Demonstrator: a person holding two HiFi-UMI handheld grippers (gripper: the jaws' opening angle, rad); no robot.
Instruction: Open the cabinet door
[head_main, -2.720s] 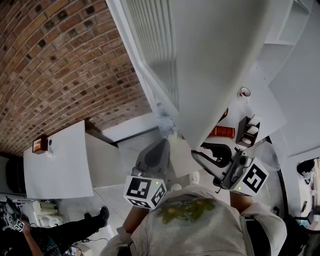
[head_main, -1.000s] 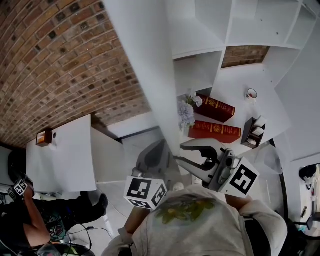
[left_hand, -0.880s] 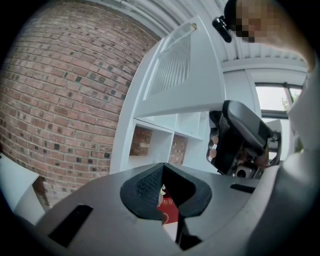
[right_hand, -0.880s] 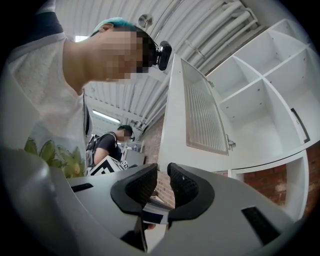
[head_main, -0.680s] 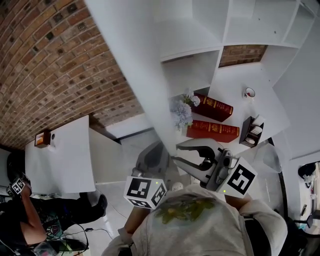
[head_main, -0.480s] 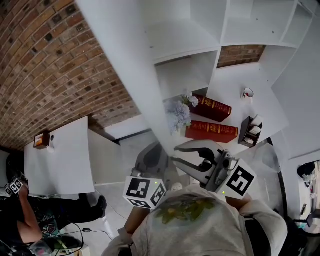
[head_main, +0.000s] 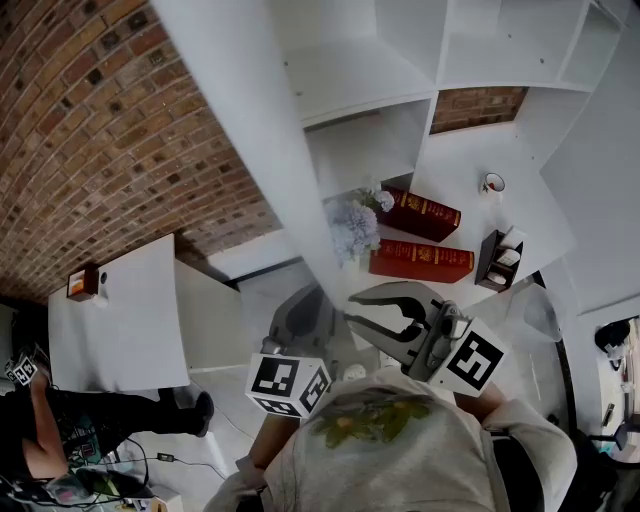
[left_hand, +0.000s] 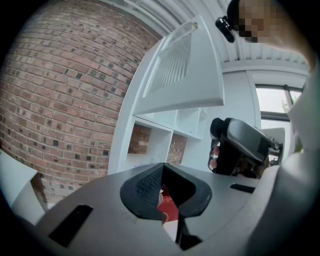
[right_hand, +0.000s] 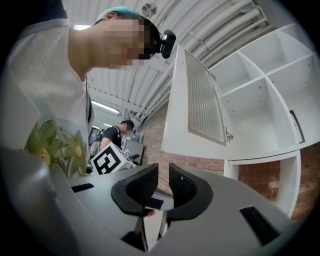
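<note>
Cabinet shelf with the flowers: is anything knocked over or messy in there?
Nothing looks spilled or broken. The two red books lie flat instead of standing, not quite lined up with each other, beside the flowers. The cabinet door hangs wide open.

The brick wall (head_main: 100, 130) stood left of the cabinet door (head_main: 250, 130), with a table (head_main: 120, 320) at the wall's foot, lower left of the door. Just right of the door's lower end stood flowers (head_main: 352, 225), and right of them 2 books (head_main: 420, 260) lay on a shelf (head_main: 460, 160), 1 behind the other. Farther right of the door, on the same shelf, sat a cup (head_main: 491, 184), apart from the books.
</note>
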